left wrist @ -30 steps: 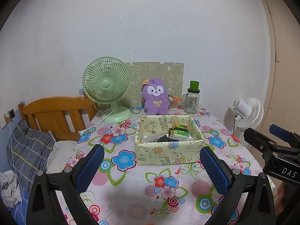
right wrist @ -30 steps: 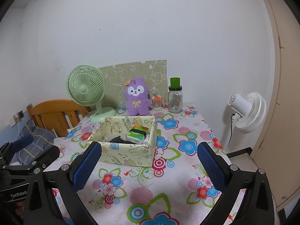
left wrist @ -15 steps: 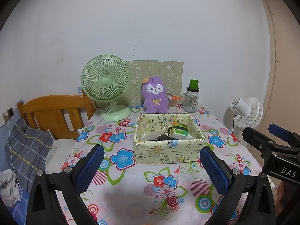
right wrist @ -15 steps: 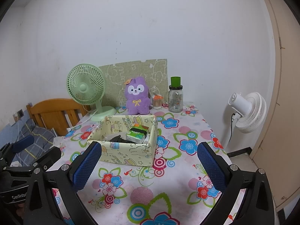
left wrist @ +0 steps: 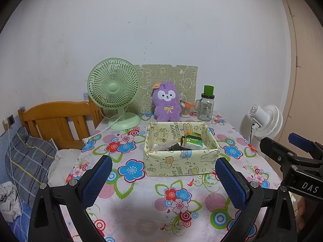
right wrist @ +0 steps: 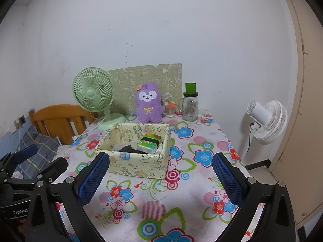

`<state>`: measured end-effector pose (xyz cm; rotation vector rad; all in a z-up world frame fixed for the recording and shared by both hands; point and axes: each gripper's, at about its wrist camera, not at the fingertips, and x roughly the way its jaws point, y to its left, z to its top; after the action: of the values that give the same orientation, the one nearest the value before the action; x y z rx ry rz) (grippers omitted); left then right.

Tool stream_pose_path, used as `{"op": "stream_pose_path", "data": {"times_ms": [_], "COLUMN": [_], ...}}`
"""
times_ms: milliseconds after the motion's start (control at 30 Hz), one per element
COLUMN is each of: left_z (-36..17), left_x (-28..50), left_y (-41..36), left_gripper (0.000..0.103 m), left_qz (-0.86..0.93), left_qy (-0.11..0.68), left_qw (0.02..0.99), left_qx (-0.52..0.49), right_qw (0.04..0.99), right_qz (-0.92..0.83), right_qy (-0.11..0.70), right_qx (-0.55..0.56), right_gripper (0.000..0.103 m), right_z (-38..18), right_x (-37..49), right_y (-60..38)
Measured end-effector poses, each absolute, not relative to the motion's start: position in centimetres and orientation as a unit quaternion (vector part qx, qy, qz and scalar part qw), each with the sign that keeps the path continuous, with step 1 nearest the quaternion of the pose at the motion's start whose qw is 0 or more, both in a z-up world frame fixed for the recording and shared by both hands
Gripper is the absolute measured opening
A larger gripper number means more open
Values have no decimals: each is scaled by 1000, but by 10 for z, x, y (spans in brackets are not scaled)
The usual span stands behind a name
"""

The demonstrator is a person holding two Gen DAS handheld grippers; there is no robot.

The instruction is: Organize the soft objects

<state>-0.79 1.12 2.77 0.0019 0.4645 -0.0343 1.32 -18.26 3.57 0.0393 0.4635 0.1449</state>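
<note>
Over the last second we eased both spread, empty grippers, left gripper point(left wrist: 162, 178) and right gripper point(right wrist: 160, 174), slightly toward the fabric box point(left wrist: 179, 157) at 12 o'clock; purple plush point(left wrist: 166, 104) untouched beyond.

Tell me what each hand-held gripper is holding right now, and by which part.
Nothing is held. The left hand-held gripper and right hand-held gripper are both open and bare over the floral tablecloth, short of the fabric box.

Plush toy point(left wrist: 166, 101) behind box point(left wrist: 179, 164), beside fan point(left wrist: 114, 92)
</note>
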Motion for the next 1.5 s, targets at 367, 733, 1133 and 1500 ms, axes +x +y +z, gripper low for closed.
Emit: {"op": "stream_pose_path", "data": {"times_ms": [367, 733, 1133, 1500], "left_z": [25, 24, 24, 24], "left_x": [-7, -8, -6, -6], "left_y": [9, 8, 9, 9], "left_gripper": [103, 103, 103, 103], "left_qz": [-17, -19, -19, -19], "left_qy": [232, 232, 232, 232], "left_qw": [972, 973, 973, 972], "left_qx": [2, 2, 1, 1], "right_qw": [970, 970, 970, 970], "right_qz": [74, 73, 73, 73], "right_qy": [232, 231, 231, 231], "right_qx": [20, 19, 17, 16], "right_gripper": [103, 103, 103, 103], "right_z": [34, 34, 33, 33], "right_x": [14, 14, 14, 15], "right_y": [-182, -182, -182, -183]}}
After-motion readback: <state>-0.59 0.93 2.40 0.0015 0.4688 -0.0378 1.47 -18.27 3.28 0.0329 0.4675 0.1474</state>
